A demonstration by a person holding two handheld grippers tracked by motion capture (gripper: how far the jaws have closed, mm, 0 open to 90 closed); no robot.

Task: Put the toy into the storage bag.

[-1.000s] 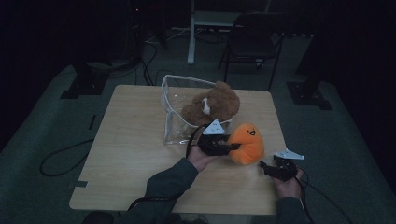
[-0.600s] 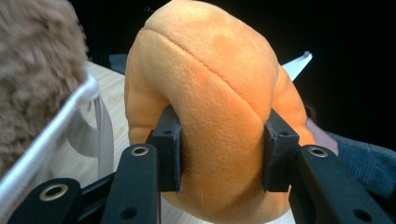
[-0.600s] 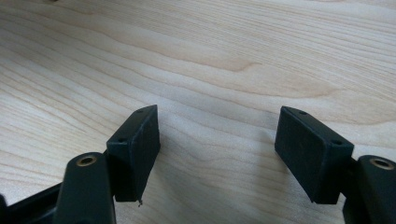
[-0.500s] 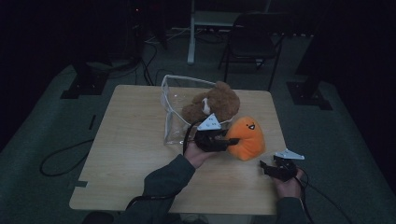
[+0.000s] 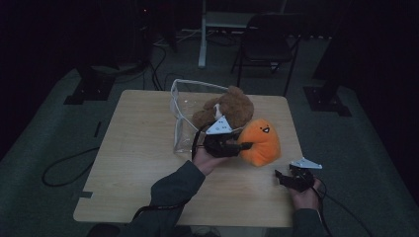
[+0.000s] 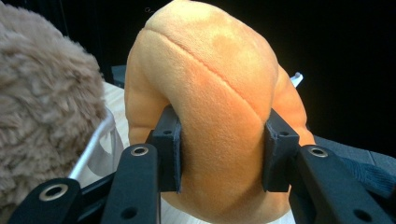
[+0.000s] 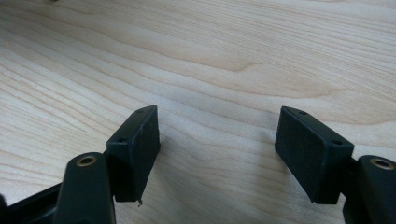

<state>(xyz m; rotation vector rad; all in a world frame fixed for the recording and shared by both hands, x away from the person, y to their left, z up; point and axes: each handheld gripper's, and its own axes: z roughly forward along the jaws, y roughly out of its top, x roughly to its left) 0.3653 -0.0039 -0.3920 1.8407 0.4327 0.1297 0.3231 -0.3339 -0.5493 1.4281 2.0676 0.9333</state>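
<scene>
The left claw (image 6: 222,156) has lifted the soft orange plush toy (image 5: 259,140) toward 12 o'clock, probably binward; the right claw (image 7: 219,156) rests wide open.

Dim room, dark chair (image 5: 271,37) behind table (image 5: 133,148)

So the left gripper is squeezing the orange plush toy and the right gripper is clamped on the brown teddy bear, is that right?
Not quite. The left gripper is squeezing the orange plush toy, but the right gripper holds nothing: the right gripper view shows its fingers spread apart over bare wooden table. The brown teddy bear sits by the clear container, away from the right gripper, as the high view shows.
</scene>
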